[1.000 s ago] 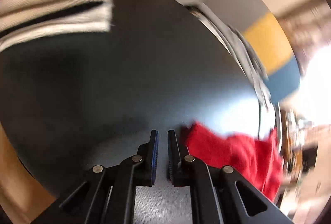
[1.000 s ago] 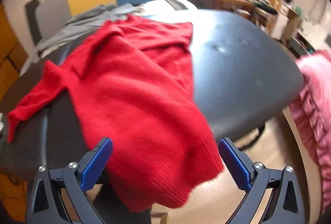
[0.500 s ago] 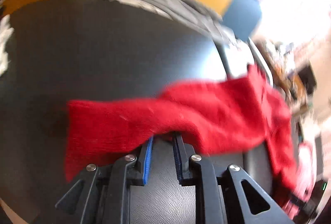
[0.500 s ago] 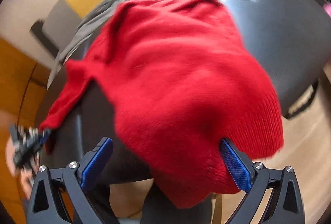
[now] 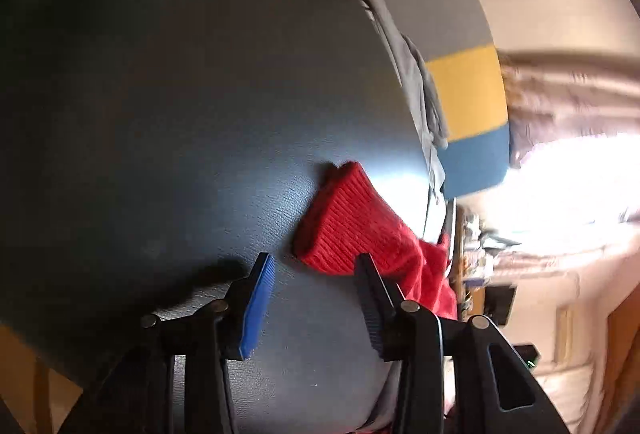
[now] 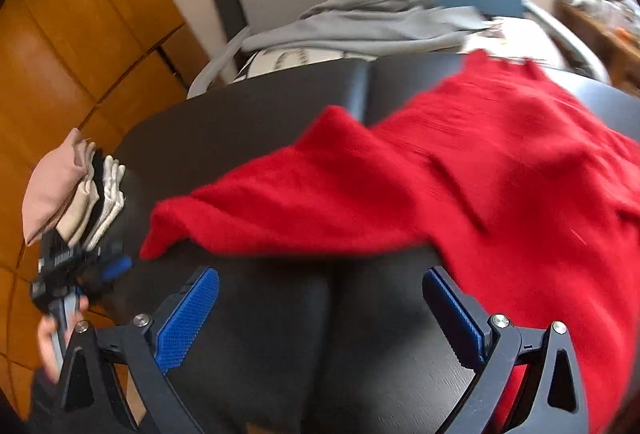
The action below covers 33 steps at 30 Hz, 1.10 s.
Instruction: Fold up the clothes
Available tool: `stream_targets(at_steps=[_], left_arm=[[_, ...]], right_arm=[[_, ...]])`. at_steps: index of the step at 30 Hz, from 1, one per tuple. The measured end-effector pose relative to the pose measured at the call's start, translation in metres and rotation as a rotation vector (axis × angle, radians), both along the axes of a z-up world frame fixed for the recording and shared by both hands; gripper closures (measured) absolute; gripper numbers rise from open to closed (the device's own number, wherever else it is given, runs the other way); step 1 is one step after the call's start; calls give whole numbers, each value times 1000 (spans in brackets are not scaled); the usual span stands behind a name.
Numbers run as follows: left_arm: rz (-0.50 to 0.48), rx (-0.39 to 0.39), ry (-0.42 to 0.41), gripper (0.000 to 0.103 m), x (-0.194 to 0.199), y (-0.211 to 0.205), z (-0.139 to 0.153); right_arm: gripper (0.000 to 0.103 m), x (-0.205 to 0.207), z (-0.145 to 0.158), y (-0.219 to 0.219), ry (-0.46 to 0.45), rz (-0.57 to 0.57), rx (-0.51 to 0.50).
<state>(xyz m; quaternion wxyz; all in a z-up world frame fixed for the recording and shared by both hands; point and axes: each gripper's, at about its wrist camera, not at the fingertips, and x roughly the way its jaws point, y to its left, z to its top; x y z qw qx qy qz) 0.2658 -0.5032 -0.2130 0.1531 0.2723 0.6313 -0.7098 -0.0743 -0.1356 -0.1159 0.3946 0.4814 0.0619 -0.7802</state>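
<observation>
Both open and empty: left gripper beside red sweater cuff, right gripper wide over table.

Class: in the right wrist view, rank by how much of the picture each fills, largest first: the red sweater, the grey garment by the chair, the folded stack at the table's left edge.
1. red sweater
2. grey garment
3. folded stack
This is apparent size only; the grey garment lies farthest away, so true sizes stay unsure.

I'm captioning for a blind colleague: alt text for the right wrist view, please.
A red sweater lies spread on a dark table, one sleeve stretched left, beyond the open right claw. Folded clothes sit far left; the left claw shows nearby.
</observation>
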Motion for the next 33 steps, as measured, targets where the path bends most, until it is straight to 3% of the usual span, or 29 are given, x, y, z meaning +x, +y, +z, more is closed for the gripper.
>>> stream_targets(at_steps=[4,7,8,12,16,18,19,22,24,25,27,29,32,33], left_arm=[[-25,16,13,59,-16,-5,2],[-39,76,-26,57,-53,-10,-10],[-43,96,-39,57,-65,-11,-15],[-46,40,-73,57,-89,-5,-11],[-59,-60,-134,63,-106,5,-4],[-83,-131,-219,94,-118,4,3],[-68,-149,-214,96,-115,0,7],[12,-328,-109,96,-118,-11,56],[10,-498,13,96,-112,-5,105],[9,-583,75,101,-109,-2,129],[-54,-752,110,103,-105,13,161],[-118,-854,31,102,-99,25,166],[-185,-829,-116,102,-83,30,131],[-184,-782,-144,102,-74,28,117]], right_arm=[[0,-35,-30,-48,-20,-17,91],[0,-49,-63,-48,-65,-85,201],[0,-50,-71,-42,-93,-100,180],[0,-30,-72,-33,-15,-57,156],[0,-20,-73,-29,11,-29,145],[0,-19,-73,-28,4,-35,130],[0,-21,-73,-26,0,-38,120],[0,-22,-74,-20,-15,-41,86],[0,-21,-75,-15,-25,-40,61],[0,-21,-76,-13,-28,-36,53],[0,-20,-76,-11,-26,-31,45],[0,-19,-76,-10,-16,-27,48],[0,-16,-76,-9,-2,-22,52],[0,-15,-76,-9,3,-20,53]])
